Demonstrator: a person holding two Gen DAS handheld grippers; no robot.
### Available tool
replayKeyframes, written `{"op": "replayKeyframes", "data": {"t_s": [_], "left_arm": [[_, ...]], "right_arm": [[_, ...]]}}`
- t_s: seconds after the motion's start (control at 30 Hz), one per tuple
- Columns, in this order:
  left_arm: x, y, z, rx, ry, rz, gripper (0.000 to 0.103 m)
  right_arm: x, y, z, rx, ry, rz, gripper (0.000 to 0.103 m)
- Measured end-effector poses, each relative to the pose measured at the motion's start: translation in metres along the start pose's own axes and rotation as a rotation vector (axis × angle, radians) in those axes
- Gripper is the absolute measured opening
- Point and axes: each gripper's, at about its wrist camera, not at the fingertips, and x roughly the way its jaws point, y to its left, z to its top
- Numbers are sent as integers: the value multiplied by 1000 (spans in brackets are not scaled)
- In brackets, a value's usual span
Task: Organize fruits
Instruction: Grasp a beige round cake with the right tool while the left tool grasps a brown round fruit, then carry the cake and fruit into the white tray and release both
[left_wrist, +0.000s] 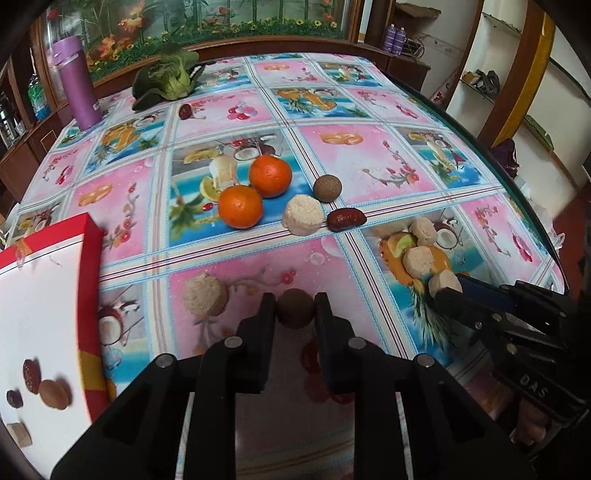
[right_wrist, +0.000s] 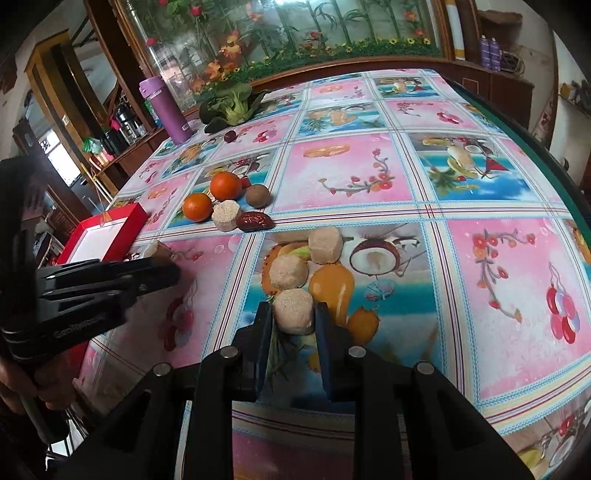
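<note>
My left gripper (left_wrist: 295, 300) is shut on a brown round fruit (left_wrist: 295, 315) that rests on the tablecloth, a finger touching each side. My right gripper (right_wrist: 293, 307) is shut on a beige puck-shaped piece (right_wrist: 293, 319) that also lies on the cloth. Beyond it lie two more beige pieces (right_wrist: 289, 272) (right_wrist: 324, 244). Mid-table sit two oranges (left_wrist: 240, 206) (left_wrist: 270, 176), another brown fruit (left_wrist: 327, 188), a beige piece (left_wrist: 303, 215) and a red date (left_wrist: 346, 219). A further beige piece (left_wrist: 205, 301) lies left of my left gripper. The red box (left_wrist: 88, 236) at left holds dates and small pieces.
A purple bottle (left_wrist: 75, 83), a green leafy vegetable (left_wrist: 166, 79) and a lone date (left_wrist: 185, 110) sit at the far left of the table. The table's rounded edge (left_wrist: 517, 192) drops off on the right. A hand (right_wrist: 22, 384) holds the left gripper's handle.
</note>
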Motion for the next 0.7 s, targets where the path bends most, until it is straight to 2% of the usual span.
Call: {"op": "replayKeyframes", "data": {"t_s": [0.23,0.43,0.7], "left_arm": [[-53,26,-26,-41,-88,36,23],[-91,74,-53,-141,-158,137,23],[-114,134,-81,-264,-202,284,23]], "right_arm": [[-13,24,5,-32,-31,20,22],[-9,81,14,-149,-33,58,22],[2,177,22,-319,-51,178,22]]}}
